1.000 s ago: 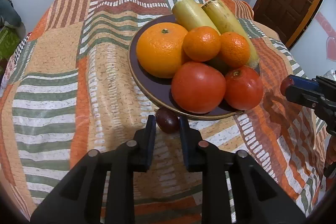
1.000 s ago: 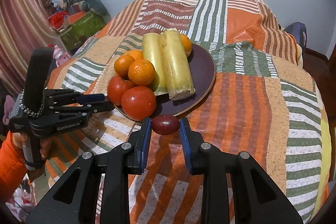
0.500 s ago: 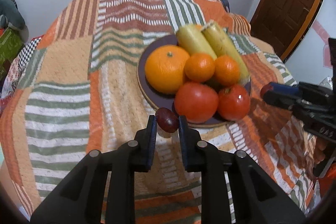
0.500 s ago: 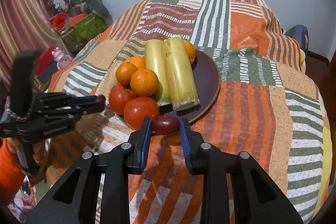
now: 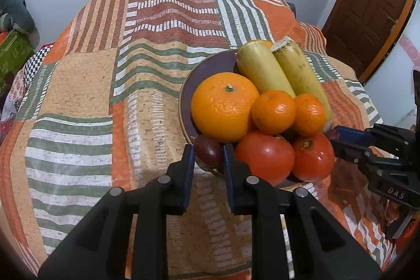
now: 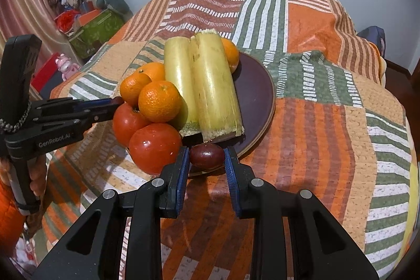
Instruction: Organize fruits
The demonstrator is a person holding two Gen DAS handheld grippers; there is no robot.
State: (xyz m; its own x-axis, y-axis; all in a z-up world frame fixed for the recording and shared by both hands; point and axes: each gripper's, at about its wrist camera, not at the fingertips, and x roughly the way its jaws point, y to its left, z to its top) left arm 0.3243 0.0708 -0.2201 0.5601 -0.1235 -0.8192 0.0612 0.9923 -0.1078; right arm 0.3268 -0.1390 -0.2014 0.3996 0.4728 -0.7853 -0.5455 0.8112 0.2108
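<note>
A dark purple plate (image 5: 210,70) on the patchwork bedspread carries a big orange (image 5: 223,106), mandarins (image 5: 273,110), two tomatoes (image 5: 265,156) and two yellow-green cane pieces (image 5: 265,70). My left gripper (image 5: 208,151) is shut on a small dark red fruit (image 5: 210,155) at the plate's near left rim, just under the big orange. My right gripper (image 6: 206,152) is shut on a second small dark red fruit (image 6: 206,155) over the plate's (image 6: 252,96) near rim, in front of the cane pieces (image 6: 210,85). Each gripper shows in the other's view: the right gripper (image 5: 334,134) and the left gripper (image 6: 115,102).
The bedspread (image 5: 92,96) covers the whole bed. A brown door (image 5: 367,4) stands at the right of the left wrist view. Boxes and clutter (image 6: 94,28) lie beside the bed's far left, by a curtain. A hand in an orange sleeve (image 6: 10,214) holds the left gripper.
Both grippers have closed in on the plate with their fruits. The left fruit now sits at the rim under the big orange; the right fruit now hangs over the near rim.
</note>
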